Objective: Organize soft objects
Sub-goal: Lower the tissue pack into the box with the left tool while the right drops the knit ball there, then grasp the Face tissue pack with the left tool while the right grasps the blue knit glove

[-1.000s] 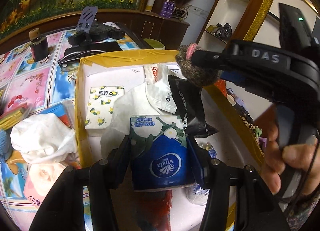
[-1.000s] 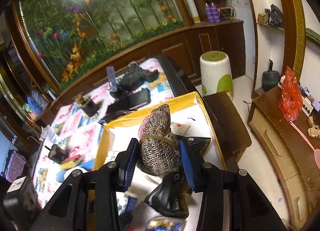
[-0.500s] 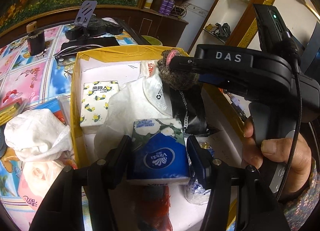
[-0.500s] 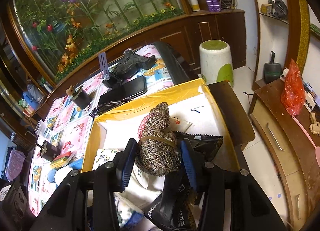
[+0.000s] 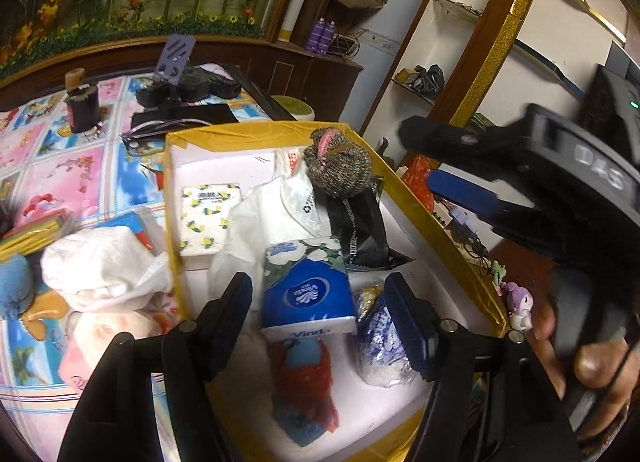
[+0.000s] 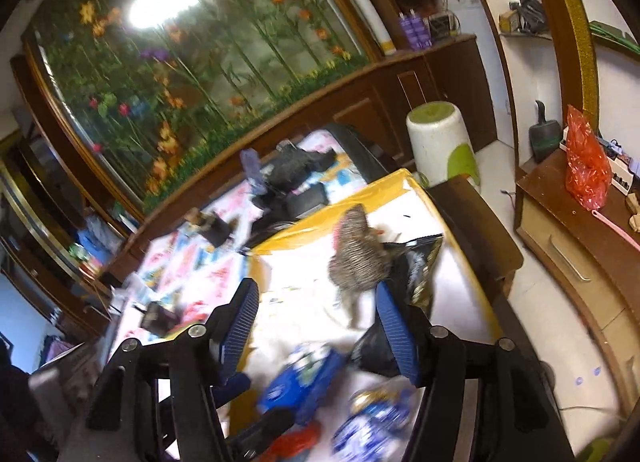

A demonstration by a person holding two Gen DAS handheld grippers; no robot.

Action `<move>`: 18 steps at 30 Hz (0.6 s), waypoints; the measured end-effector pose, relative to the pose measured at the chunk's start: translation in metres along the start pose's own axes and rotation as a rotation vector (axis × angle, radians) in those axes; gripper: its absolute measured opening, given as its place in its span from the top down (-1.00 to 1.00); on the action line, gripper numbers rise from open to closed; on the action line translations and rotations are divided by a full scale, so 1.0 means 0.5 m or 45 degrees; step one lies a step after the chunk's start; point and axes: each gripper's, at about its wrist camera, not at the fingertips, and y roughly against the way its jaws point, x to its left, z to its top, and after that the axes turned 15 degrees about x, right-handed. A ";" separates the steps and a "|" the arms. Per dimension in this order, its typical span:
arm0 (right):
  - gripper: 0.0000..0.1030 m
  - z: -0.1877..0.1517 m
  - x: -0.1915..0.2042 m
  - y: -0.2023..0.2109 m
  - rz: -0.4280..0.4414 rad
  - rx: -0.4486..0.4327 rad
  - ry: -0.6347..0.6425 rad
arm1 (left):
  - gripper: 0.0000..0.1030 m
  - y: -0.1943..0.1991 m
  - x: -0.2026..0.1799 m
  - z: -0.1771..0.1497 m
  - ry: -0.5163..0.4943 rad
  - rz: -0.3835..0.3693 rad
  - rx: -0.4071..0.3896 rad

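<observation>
A yellow-rimmed box [image 5: 440,238] with a white floor holds soft things. A blue Vinda tissue pack [image 5: 308,290] lies in it between the open fingers of my left gripper [image 5: 320,298], untouched. A grey knitted ball with a pink opening [image 5: 338,168] rests at the far end on a black bag [image 5: 360,230]; it also shows in the right wrist view [image 6: 358,258]. My right gripper [image 6: 316,326] is open and empty, pulled back above the box [image 6: 472,286]. A white cloth [image 5: 268,222], a lemon-print tissue pack [image 5: 208,218] and a red-blue knit [image 5: 304,386] lie inside too.
On the patterned table left of the box lie a white cloth bundle [image 5: 104,266], a pink soft item [image 5: 104,338], a dark jar [image 5: 82,106] and a phone stand [image 5: 176,62]. A white-green stool [image 6: 440,142] and a wooden cabinet [image 6: 580,246] stand right of the table.
My left gripper opened and let go of the Vinda pack, which now lies in the box. My right gripper opened, dropped the knitted ball at the far end and drew back.
</observation>
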 end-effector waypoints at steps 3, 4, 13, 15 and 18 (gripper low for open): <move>-0.40 -0.035 0.026 0.029 0.012 -0.074 0.010 | -0.31 0.022 0.016 -0.010 0.004 0.012 -0.023; -0.42 -0.049 0.035 0.037 0.014 -0.102 0.010 | -0.31 0.030 0.025 -0.014 0.011 0.015 -0.031; -0.45 -0.112 0.143 0.015 0.083 -0.076 0.107 | -0.32 0.097 0.131 -0.041 0.128 0.029 -0.083; -0.45 -0.122 0.171 -0.001 0.099 -0.055 0.135 | -0.32 0.114 0.158 -0.048 0.151 0.038 -0.098; -0.45 -0.129 0.204 -0.030 0.117 -0.033 0.162 | -0.32 0.138 0.200 -0.060 0.184 0.070 -0.114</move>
